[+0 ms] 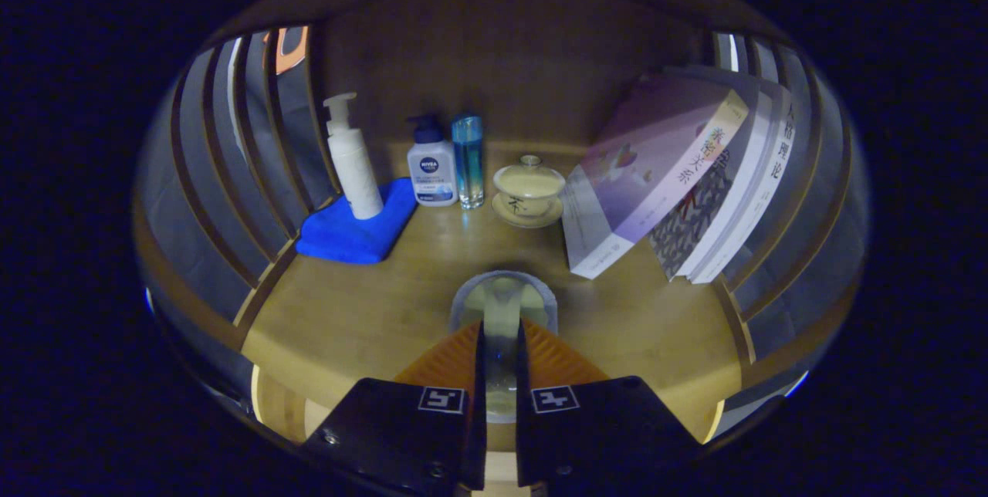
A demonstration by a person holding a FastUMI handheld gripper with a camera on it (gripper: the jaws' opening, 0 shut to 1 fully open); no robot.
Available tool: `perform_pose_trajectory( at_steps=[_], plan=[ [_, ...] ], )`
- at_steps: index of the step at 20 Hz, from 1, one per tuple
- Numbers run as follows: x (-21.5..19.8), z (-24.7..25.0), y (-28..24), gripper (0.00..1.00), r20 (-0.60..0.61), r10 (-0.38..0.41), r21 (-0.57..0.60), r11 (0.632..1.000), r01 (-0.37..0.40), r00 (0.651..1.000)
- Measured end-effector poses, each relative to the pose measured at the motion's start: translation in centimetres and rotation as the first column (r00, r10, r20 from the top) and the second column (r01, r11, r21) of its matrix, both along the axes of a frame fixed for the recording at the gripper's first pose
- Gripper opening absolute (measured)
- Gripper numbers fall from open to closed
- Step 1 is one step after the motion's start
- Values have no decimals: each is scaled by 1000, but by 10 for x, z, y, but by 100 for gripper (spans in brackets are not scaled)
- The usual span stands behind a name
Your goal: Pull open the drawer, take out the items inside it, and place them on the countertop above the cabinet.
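Our gripper [500,343] had its fingers nearly together, clamped on a clear glass cup [502,304] by its wall, held over the wooden countertop [347,319]. So we judged the step as placing, w/ the cup already out of the drawer. Beyond it stood a lidded tea bowl on a saucer [529,192], a blue-capped bottle [468,161], a lotion bottle [431,171] and a pump bottle [351,157] on a blue cloth [340,238]; books [679,173] leaned opposite. Next, prob.: lower onto bare wood, ease the fingers apart, back off w/o tipping it.
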State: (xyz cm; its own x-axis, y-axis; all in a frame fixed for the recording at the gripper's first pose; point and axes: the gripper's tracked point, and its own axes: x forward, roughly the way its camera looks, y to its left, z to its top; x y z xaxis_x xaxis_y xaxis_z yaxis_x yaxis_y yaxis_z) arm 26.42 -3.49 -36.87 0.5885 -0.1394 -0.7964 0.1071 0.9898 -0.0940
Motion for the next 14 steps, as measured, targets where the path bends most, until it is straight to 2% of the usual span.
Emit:
perform_pose_trajectory(
  at_steps=[8, 10, 12, 13, 14],
  plan=[
    [13, -11, -10, 19, 43, -29, -52, 998, 32, 999],
    [14, -5, -3, 23, 65, -9, -44, 999, 12, 998],
    [12, 6, 3, 37, 93, 0, -36, 999, 3, 996],
    [9, 15, 7, 50, 114, 3, -27, 1000, 0, 993],
    [3, 24, 7, 52, 129, 2, -32, 999, 3, 992]
  ],
)
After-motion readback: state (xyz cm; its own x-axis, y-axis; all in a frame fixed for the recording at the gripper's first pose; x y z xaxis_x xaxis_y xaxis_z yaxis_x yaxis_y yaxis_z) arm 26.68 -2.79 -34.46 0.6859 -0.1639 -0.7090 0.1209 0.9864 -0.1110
